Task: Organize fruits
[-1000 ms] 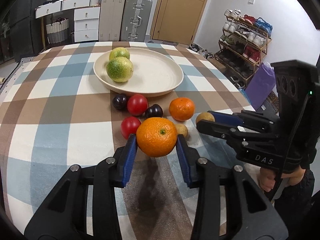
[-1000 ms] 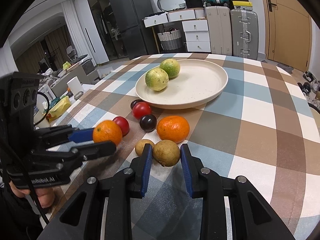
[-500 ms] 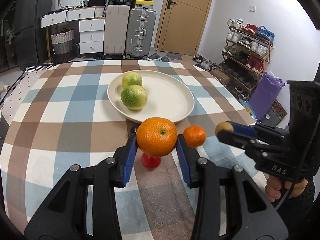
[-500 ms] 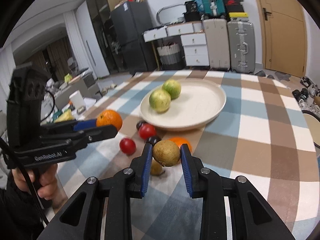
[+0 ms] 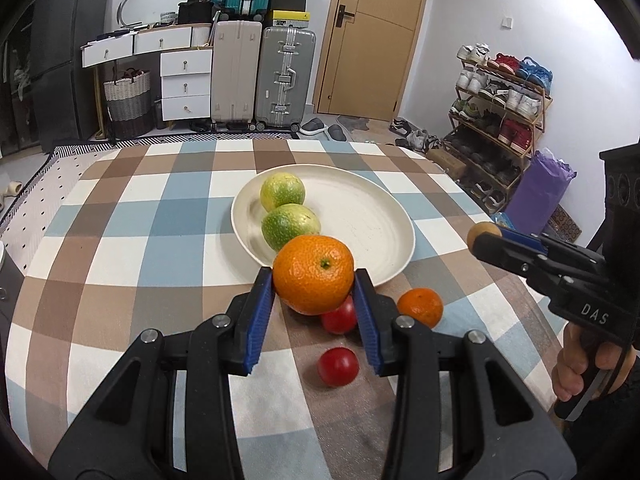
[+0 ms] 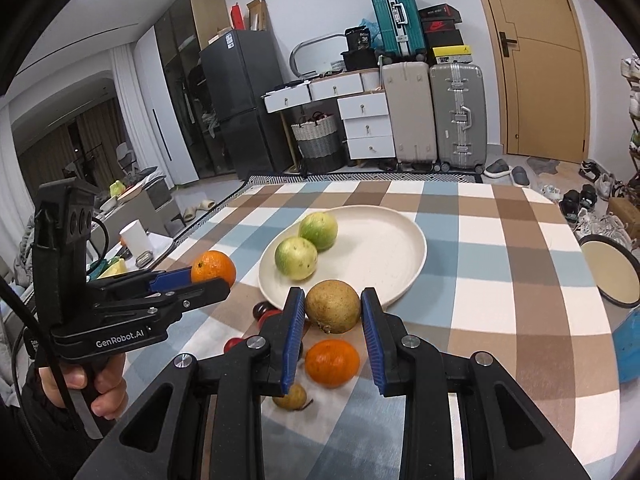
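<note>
Covering the checked surface (image 5: 160,216) from largest thing down: the cream plate (image 5: 372,216) holds two green fruits (image 5: 290,226), while a second orange (image 5: 420,307), two red fruits (image 5: 338,366), a dark one and a small brown one (image 6: 291,396) lie loose just short of its near rim, so the sorting looks under halfway. Left tongs (image 5: 314,304) are clamped on the large orange (image 5: 313,274), held above the surface at the plate's near edge, stem scar facing the camera, no real long axis. Right tongs (image 6: 332,320) are clamped on a brown fruit (image 6: 333,306), roundish, nub downward, also raised near the rim.
</note>
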Tool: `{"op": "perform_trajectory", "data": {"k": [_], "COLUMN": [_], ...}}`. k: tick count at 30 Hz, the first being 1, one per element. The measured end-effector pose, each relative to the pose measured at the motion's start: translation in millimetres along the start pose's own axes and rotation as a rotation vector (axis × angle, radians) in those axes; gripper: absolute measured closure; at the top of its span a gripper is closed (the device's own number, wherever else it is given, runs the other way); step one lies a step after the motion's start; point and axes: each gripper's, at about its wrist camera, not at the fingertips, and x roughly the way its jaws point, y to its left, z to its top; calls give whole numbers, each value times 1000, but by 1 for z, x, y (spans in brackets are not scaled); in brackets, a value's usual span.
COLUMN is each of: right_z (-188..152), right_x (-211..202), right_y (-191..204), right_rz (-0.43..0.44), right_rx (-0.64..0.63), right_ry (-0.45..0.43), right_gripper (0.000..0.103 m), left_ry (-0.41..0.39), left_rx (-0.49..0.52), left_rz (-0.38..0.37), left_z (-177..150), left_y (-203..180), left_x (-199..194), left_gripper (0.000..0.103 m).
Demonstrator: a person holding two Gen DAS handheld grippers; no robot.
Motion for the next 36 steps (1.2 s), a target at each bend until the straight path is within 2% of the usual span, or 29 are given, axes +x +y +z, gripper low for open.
{"op": "perform_trajectory", "data": {"k": [16,36], "right_z": [16,24], "right_x": [27,56], "right_y": [-12,-18], "right_rz": [-32,-55], "right_rx": [23,9], "right_ry": [-12,16], "right_gripper": [73,73], "left_ry": [2,42], "left_rx": [28,21], "left_rz": [29,49], "left_z": [20,27], "left_y": [19,36], "left_x": [29,68], "left_gripper": [66,66]}}
